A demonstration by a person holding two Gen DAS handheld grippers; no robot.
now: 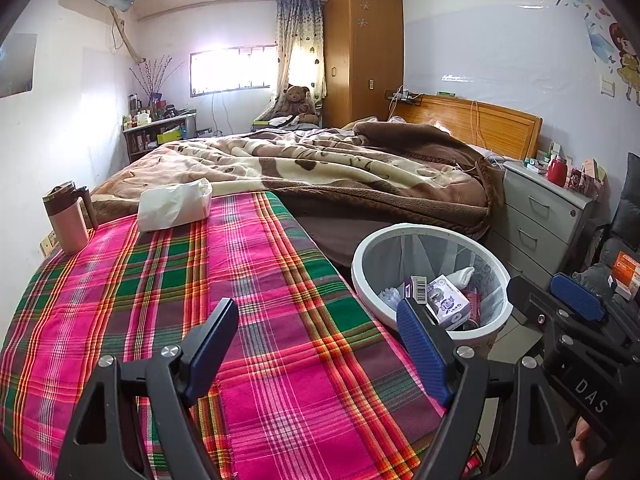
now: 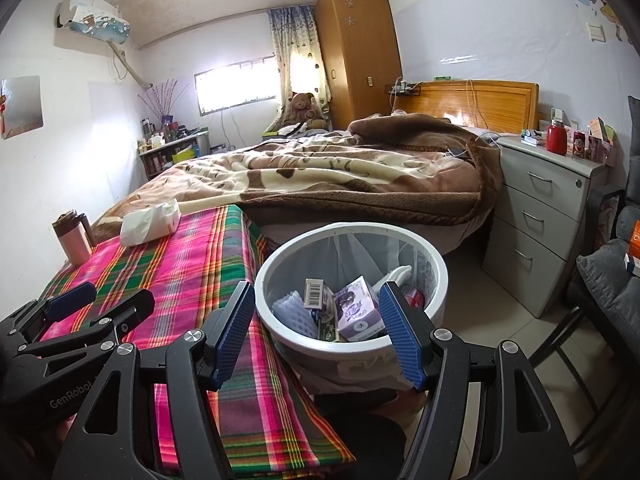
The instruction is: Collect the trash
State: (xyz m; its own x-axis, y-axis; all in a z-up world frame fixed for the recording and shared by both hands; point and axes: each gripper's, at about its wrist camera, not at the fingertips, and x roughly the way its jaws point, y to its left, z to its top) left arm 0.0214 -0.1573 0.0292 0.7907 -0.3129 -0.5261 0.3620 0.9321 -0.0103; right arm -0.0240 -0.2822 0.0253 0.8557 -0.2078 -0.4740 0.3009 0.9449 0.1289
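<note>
Round white plastic-lined trash bin [image 2: 434,264] already holds boxes; plaid-covered table [image 1: 280,320] nearly bare. Left gripper [image 1: 318,354], right gripper [image 2: 316,334] both spread, empty. Looks finished.

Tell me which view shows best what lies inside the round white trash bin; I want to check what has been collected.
The right wrist view: the round white trash bin sits centred, its opening facing the camera, so boxes and foam netting inside show. The left wrist view has it off to the right, partly hidden by a blue finger pad.

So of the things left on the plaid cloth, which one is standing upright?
The pink mug with the brown lid, at the cloth's far left corner. The white tissue pack beside it lies flat.
</note>
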